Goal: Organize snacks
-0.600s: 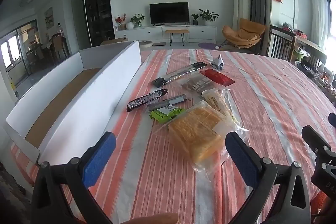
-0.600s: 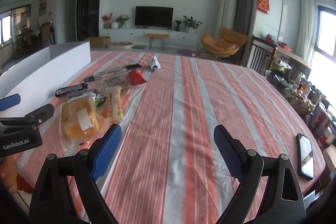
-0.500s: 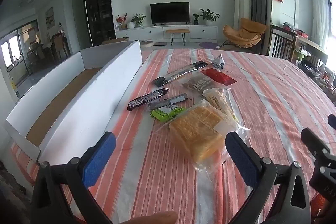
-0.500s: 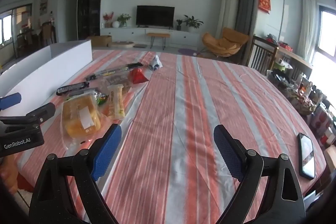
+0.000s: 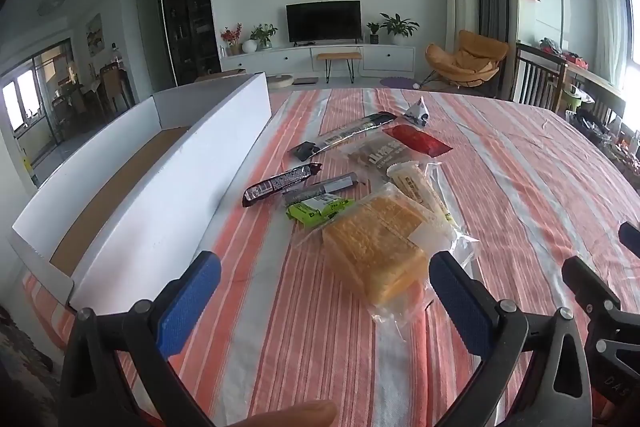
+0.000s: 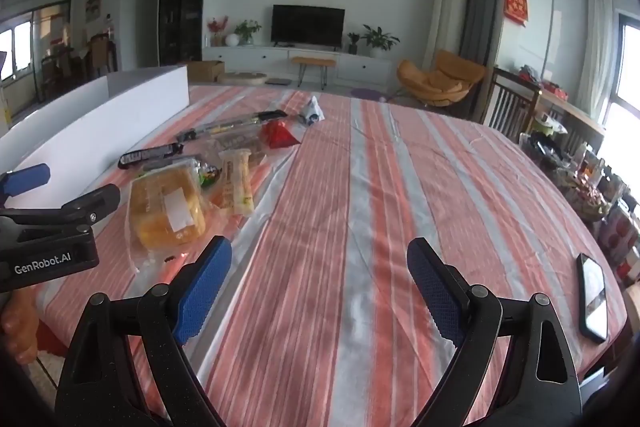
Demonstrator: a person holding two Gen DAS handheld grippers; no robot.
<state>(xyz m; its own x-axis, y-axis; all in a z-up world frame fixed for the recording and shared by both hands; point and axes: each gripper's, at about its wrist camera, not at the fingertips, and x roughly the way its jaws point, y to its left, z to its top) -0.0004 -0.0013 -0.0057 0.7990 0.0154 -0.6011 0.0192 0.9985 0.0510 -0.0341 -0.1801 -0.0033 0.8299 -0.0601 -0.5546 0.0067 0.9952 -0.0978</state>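
Left wrist view: our left tool (image 5: 324, 301) is spread wide and empty, hovering over the near edge of the desk (image 5: 520, 167). Bread pack (image 5: 374, 247) lies just ahead, nearer our right finger than the left. Beyond it toward the middle of the desk: green packet (image 5: 318, 209), pale stick pack (image 5: 420, 191), dark bar (image 5: 280, 183), long dark strip (image 5: 348, 135), red pouch (image 5: 418, 143), small silver pouch (image 5: 417, 115). White box (image 5: 168, 187) runs along the desk's left edge, floor bare as far as we see.

Right wrist view: our right tool (image 6: 320, 291) is also spread, empty, over bare striped cloth near the front edge, well right of the snack cluster. Bread pack (image 6: 168, 211) sits ahead-left, just beside the left tool's body. Phone (image 6: 594, 297) lies at the right edge, not ours to move.

We judge nothing is sorted yet; the step is the approach to a first pick. Next move: shift the left tool right to straddle the bread pack, descend, pinch lightly since the soft bag will crush, then carry it into the box.
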